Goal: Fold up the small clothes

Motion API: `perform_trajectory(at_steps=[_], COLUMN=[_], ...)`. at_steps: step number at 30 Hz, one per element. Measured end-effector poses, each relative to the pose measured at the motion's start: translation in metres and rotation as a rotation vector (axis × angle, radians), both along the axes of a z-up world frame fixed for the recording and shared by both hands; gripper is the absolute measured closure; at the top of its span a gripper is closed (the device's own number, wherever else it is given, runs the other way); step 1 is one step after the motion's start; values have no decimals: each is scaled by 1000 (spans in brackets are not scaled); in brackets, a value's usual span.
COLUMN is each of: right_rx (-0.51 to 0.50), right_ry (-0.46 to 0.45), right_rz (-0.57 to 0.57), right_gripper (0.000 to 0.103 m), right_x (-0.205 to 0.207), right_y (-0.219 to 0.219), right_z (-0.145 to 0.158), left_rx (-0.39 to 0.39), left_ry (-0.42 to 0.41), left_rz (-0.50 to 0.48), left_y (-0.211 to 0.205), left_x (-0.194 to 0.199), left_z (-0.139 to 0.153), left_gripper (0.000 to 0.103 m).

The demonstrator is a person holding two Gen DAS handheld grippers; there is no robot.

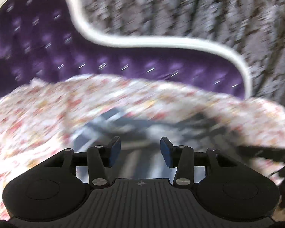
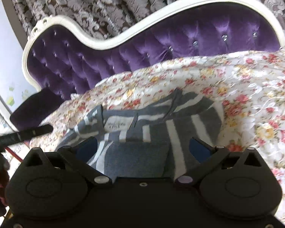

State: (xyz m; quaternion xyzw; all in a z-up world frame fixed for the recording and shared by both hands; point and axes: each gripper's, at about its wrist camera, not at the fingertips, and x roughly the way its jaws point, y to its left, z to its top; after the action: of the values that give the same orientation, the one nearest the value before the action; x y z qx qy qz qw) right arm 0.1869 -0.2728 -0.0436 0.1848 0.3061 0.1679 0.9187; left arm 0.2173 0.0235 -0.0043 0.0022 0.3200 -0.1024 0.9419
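A grey and white striped garment (image 2: 180, 121) lies crumpled on a floral bedspread (image 2: 247, 95), with a white label (image 2: 116, 126) showing near its left side. My right gripper (image 2: 143, 148) is low over the near part of the garment. Its jaws stand wide apart with the cloth lying between them, and a fold covers part of the left finger (image 2: 86, 149). The left wrist view is heavily blurred. There my left gripper (image 1: 140, 151) is open above the striped garment (image 1: 123, 125), with nothing pressed between its blue pads (image 1: 115, 150).
A purple tufted headboard (image 2: 180, 38) with a curved white frame rises behind the bed, in front of a patterned curtain (image 2: 104, 3). A black bar (image 2: 28, 131) reaches in from the left edge of the right wrist view. The bedspread (image 1: 38, 114) spreads out around the garment.
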Motion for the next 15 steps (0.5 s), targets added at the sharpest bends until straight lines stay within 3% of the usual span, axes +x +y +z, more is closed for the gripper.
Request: perform_trajectory(at_steps=[5, 10, 15], right_rx=[-12, -17, -45], right_ry=[35, 61, 84], right_rz=[32, 39, 46], right_gripper=[1, 1, 1], right_x=[3, 5, 9], right_y=[11, 15, 20], right_z=[-10, -18, -27], left_rx=[-18, -49, -73], left_ry=[88, 121, 140], left_rz=[75, 110, 109], left_y=[41, 63, 72], left_x=[0, 5, 8], left_z=[-33, -49, -62], left_gripper=[59, 58, 49])
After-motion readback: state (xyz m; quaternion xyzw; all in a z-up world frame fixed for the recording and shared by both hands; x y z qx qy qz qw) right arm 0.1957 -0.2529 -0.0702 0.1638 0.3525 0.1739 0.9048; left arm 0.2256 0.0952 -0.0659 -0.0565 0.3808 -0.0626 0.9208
